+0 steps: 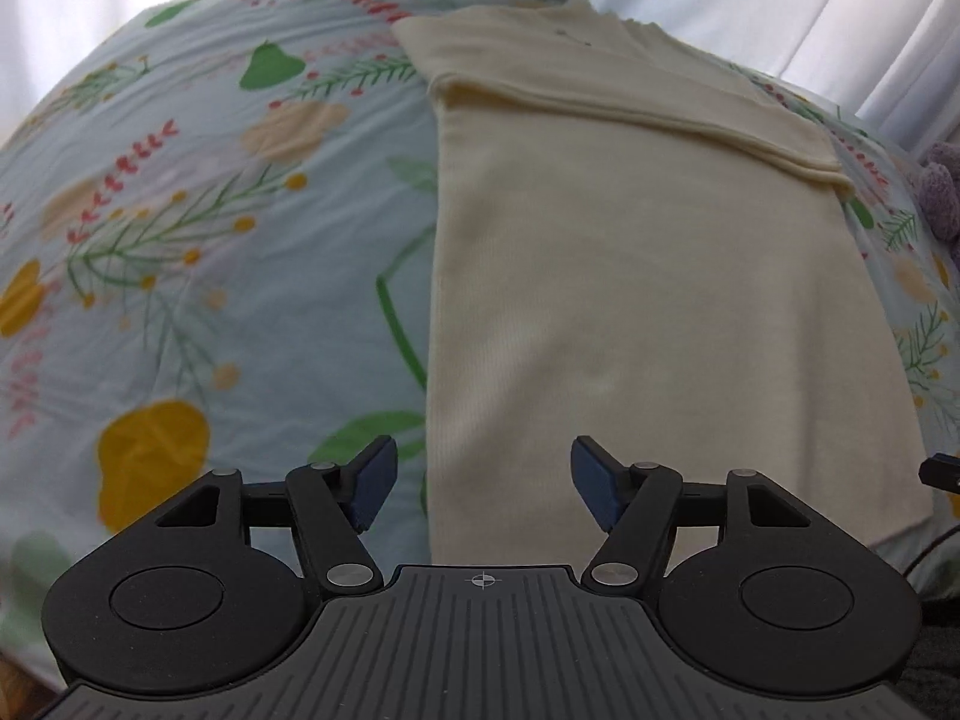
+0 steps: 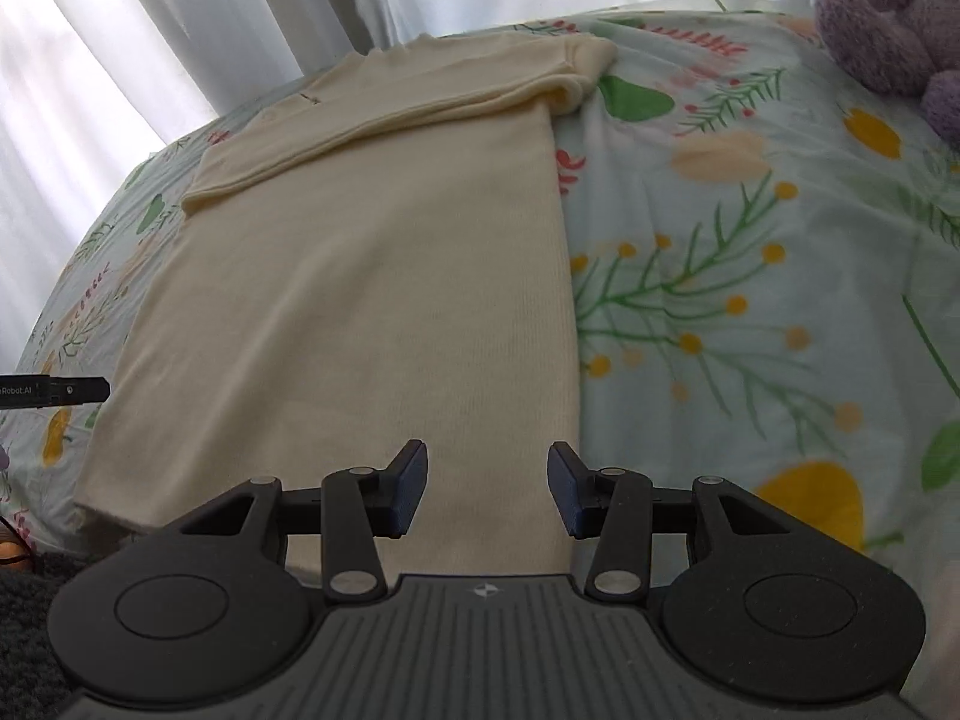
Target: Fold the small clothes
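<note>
A cream ribbed shirt lies flat on a floral bedspread as a long narrow strip, its sleeves folded across the far end. My left gripper is open and empty, hovering over the shirt's near left edge. The shirt also shows in the right wrist view. My right gripper is open and empty over the shirt's near right edge. The tip of the right gripper shows at the left wrist view's right edge; the left one shows in the right wrist view.
The floral bedspread spreads on both sides of the shirt. A purple plush toy sits at the far right of the bed. White curtains hang behind the bed.
</note>
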`<state>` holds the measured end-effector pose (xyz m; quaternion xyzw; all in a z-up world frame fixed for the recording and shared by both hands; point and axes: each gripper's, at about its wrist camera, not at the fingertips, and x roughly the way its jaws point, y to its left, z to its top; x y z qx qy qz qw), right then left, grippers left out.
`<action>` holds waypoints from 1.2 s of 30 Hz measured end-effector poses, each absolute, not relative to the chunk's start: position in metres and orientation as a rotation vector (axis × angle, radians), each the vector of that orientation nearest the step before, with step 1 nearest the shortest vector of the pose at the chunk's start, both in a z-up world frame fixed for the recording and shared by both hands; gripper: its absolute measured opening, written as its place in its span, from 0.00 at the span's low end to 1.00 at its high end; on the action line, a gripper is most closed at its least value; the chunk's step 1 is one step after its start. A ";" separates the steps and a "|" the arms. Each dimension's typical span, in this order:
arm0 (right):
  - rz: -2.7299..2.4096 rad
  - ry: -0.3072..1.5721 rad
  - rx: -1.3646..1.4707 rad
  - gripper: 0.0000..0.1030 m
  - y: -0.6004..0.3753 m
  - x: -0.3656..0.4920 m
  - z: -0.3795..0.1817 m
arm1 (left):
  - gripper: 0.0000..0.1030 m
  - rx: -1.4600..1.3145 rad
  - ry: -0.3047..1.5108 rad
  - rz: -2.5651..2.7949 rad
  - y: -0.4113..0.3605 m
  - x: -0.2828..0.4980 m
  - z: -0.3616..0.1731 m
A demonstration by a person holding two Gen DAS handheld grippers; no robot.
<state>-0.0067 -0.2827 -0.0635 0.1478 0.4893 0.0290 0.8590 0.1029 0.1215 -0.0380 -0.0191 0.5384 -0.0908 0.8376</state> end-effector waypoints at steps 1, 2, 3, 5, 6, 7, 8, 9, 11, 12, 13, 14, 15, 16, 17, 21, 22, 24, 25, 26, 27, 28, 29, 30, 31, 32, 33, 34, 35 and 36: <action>0.056 1.031 0.307 0.43 -0.285 -0.014 -0.063 | 0.67 -0.046 1.151 -0.189 0.126 0.097 -0.040; 0.045 1.039 0.298 0.43 -0.285 -0.018 -0.063 | 0.66 -0.048 1.155 -0.189 0.130 0.094 -0.040; 0.037 1.044 0.284 0.43 -0.287 -0.021 -0.063 | 0.65 -0.057 1.158 -0.189 0.134 0.089 -0.041; 0.031 1.048 0.277 0.42 -0.291 -0.024 -0.064 | 0.60 -0.088 1.182 -0.195 0.140 0.086 -0.043; 0.028 1.060 0.294 0.40 -0.294 -0.025 -0.067 | 0.55 -0.110 1.198 -0.206 0.143 0.086 -0.045; 0.040 1.066 0.325 0.39 -0.296 -0.025 -0.069 | 0.52 -0.127 1.213 -0.214 0.144 0.085 -0.047; 0.053 1.070 0.348 0.34 -0.298 -0.026 -0.071 | 0.49 -0.144 1.225 -0.222 0.145 0.085 -0.048; 0.060 1.074 0.368 0.30 -0.298 -0.026 -0.073 | 0.45 -0.155 1.229 -0.227 0.146 0.085 -0.049; 0.061 1.075 0.381 0.21 -0.298 -0.025 -0.076 | 0.40 -0.158 1.234 -0.232 0.147 0.084 -0.050; 0.063 1.077 0.386 0.18 -0.299 -0.025 -0.077 | 0.33 -0.155 1.238 -0.235 0.147 0.084 -0.050; 0.065 1.077 0.398 0.17 -0.299 -0.025 -0.077 | 0.32 -0.153 1.246 -0.235 0.148 0.084 -0.051; 0.067 1.078 0.408 0.17 -0.301 -0.024 -0.078 | 0.32 -0.154 1.252 -0.235 0.149 0.083 -0.051; 0.069 1.082 0.413 0.16 -0.301 -0.024 -0.078 | 0.32 -0.160 1.254 -0.243 0.150 0.082 -0.050; 0.069 1.084 0.414 0.12 -0.302 -0.023 -0.078 | 0.32 -0.171 1.262 -0.257 0.151 0.080 -0.051; 0.067 1.087 0.417 0.12 -0.303 -0.023 -0.079 | 0.36 -0.178 1.269 -0.264 0.152 0.080 -0.051; 0.074 1.115 0.449 0.14 -0.309 -0.020 -0.081 | 0.37 -0.205 1.276 -0.271 0.155 0.079 -0.052; 0.078 1.118 0.457 0.14 -0.309 -0.020 -0.081 | 0.37 -0.213 1.278 -0.277 0.155 0.080 -0.053; 0.083 1.117 0.474 0.15 -0.310 -0.020 -0.082 | 0.27 -0.204 1.281 -0.286 0.154 0.079 -0.052; 0.088 1.116 0.478 0.15 -0.310 -0.019 -0.082 | 0.19 -0.187 1.286 -0.290 0.154 0.080 -0.053; 0.090 1.117 0.478 0.12 -0.310 -0.019 -0.082 | 0.09 -0.177 1.293 -0.291 0.154 0.081 -0.053; 0.090 1.116 0.481 0.11 -0.310 -0.019 -0.082 | 0.09 -0.178 1.294 -0.293 0.154 0.081 -0.053; 0.093 1.116 0.483 0.06 -0.310 -0.018 -0.083 | 0.08 -0.181 1.290 -0.297 0.154 0.082 -0.052; 0.096 1.112 0.486 0.06 -0.311 -0.017 -0.082 | 0.08 -0.187 1.279 -0.300 0.153 0.082 -0.050; 0.100 1.105 0.494 0.06 -0.312 -0.017 -0.081 | 0.08 -0.203 1.263 -0.301 0.154 0.083 -0.046; 0.106 1.097 0.506 0.05 -0.313 -0.017 -0.080 | 0.08 -0.235 1.236 -0.305 0.156 0.085 -0.040; 0.111 1.085 0.525 0.05 -0.315 -0.016 -0.079 | 0.08 -0.272 1.208 -0.312 0.158 0.087 -0.034; 0.114 1.074 0.545 0.05 -0.318 -0.015 -0.077 | 0.08 -0.313 1.176 -0.319 0.161 0.090 -0.028; 0.121 1.056 0.575 0.05 -0.321 -0.012 -0.075 | 0.08 -0.342 1.148 -0.323 0.162 0.093 -0.022; 0.125 1.041 0.592 0.05 -0.323 -0.010 -0.073 | 0.08 -0.367 1.118 -0.326 0.164 0.097 -0.016; 0.123 1.016 0.611 0.05 -0.327 -0.006 -0.069 | 0.08 -0.393 1.086 -0.329 0.165 0.104 -0.011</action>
